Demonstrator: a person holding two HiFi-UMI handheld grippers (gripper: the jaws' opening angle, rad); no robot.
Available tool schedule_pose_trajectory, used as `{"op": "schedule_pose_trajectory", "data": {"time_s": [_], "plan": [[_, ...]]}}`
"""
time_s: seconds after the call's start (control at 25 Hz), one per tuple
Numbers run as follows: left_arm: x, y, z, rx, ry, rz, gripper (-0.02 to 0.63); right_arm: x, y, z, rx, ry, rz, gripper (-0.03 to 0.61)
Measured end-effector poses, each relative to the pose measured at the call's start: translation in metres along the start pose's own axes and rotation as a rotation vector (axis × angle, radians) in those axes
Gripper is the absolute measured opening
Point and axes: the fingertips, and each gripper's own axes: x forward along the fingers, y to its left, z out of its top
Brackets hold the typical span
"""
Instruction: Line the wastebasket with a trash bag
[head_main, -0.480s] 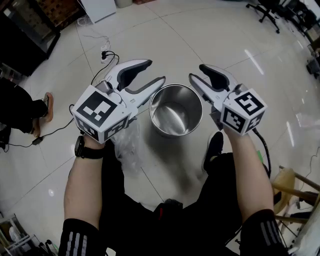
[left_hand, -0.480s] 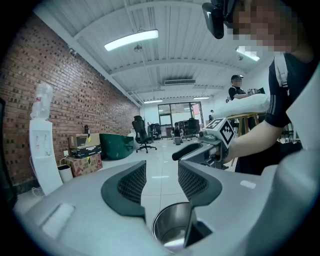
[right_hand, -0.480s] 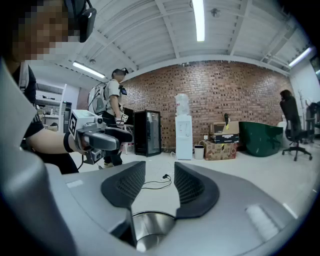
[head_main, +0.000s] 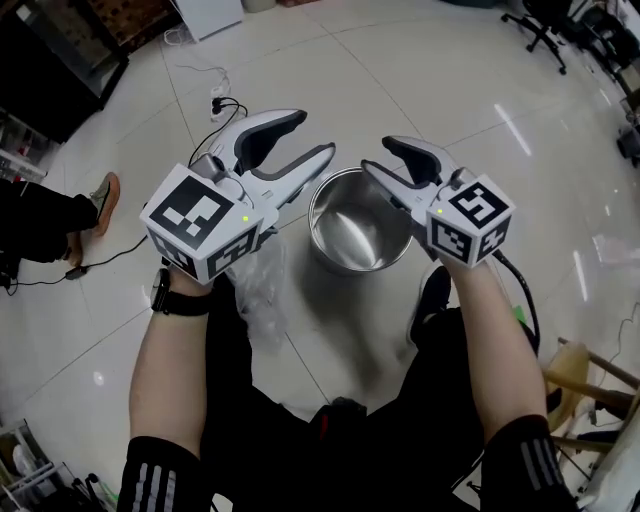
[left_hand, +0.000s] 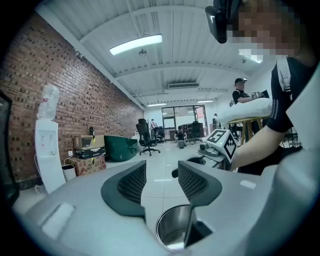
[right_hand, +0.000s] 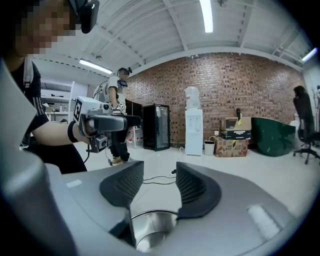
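In the head view, the wastebasket, a bare steel can, stands upright on the tiled floor with its mouth open and nothing inside it. The left tool hangs above and to the left of the wastebasket, its jaws apart and empty. The right tool hangs above the wastebasket's right rim, also spread and empty. The trash bag, a crumpled clear film, lies on the floor just to the left of the wastebasket, below the left tool. No part of it reaches the rim, and neither tool touches it. In the left gripper view, the left tool shows both pads separated with only floor between them. The wastebasket sits low in the frame under the jaws, and the right tool appears beyond it. In the right gripper view, the right tool likewise stands open with nothing gripped. The wastebasket lies beneath the jaws, and the left tool is held up on the far side of it. Judged status: lining has not begun. Remaining steps are to pick up the trash bag, spread its mouth, lower it into the wastebasket and fold its edge over the rim.
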Motion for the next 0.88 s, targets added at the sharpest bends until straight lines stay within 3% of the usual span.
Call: {"op": "schedule_pose_trajectory", "data": {"time_s": [0.36,0.88], "plan": [[-0.022,0.013,0.008,-0.019,-0.021,0.040,0.193,0.062,0.052,-0.034,-0.072,0.122,0.120,0.225],[-0.067,0.053,0.016,-0.070,-0.058,0.134,0.193,0.148,0.162,-0.109,-0.151,0.284,0.381,0.242]]}}
